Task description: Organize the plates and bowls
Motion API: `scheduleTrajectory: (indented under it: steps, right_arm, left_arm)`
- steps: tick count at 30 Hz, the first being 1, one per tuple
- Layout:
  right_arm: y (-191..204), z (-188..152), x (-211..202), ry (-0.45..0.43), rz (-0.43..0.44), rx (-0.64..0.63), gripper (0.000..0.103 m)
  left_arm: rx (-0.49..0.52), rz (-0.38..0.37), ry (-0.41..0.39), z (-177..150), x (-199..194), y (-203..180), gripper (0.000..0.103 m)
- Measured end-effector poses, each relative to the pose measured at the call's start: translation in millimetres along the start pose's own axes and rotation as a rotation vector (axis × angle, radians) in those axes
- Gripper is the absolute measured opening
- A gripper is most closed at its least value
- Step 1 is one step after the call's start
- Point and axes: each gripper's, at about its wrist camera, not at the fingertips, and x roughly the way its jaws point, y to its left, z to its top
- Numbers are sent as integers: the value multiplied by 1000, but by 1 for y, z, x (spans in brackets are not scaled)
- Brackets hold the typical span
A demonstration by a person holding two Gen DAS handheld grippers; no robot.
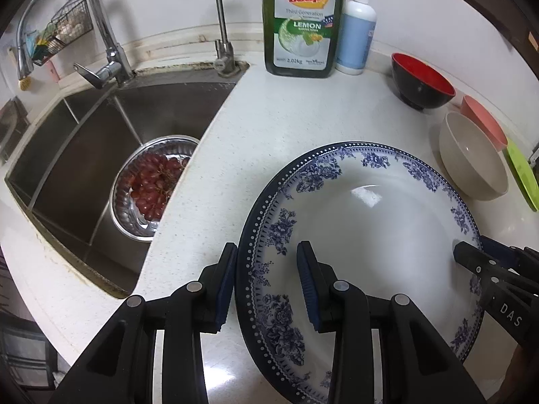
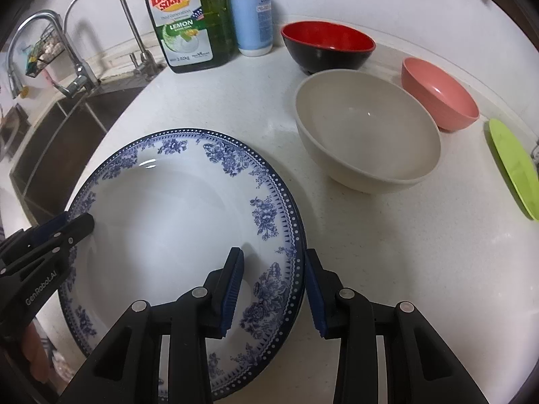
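L hand-held gripper + R hand-held gripper spread wide, straddling blue plate rim on table | risk: uneven clamp → plate tips/slips (glossy glaze)

Plate near edge: the blue-patterned plate runs under the left gripper and out of the bottom of both views.
Green plate: beside the plate, the green plate is cut by the right edge, its far side unseen.
Pink bowl: in the left view, the pink bowl sits largely hidden behind the beige bowl.
Dish soap bottle: the bottle, beyond the plate, loses its cap to the top edge.
Wire basket: contents of the wire basket, far left of the plate, too small to tell.
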Motion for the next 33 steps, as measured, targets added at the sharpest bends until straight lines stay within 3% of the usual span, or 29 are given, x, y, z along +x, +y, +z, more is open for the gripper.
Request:
scheduleTrajectory:
  steps: [10,18,20,30,33]
  right_arm:
    - [2,1,4,4,-28,-32,38]
    - [-2,0,3,1,0,-15,41]
    - [-3,-1,4,1,4,-4,48]
    - [-16,-4,-18,-62,34,23,49]
    - [-25,-6,-30,-95,34,45,58]
  left_arm:
    - [17,-3,32,0,10,-4,36]
    - [36,23,16,1,8,-7,36]
    - [34,24,8,1,6,-7,40]
    - [68,12,-64,7,-19,-22,57]
    - [85,0,-98,11,-31,-31,67]
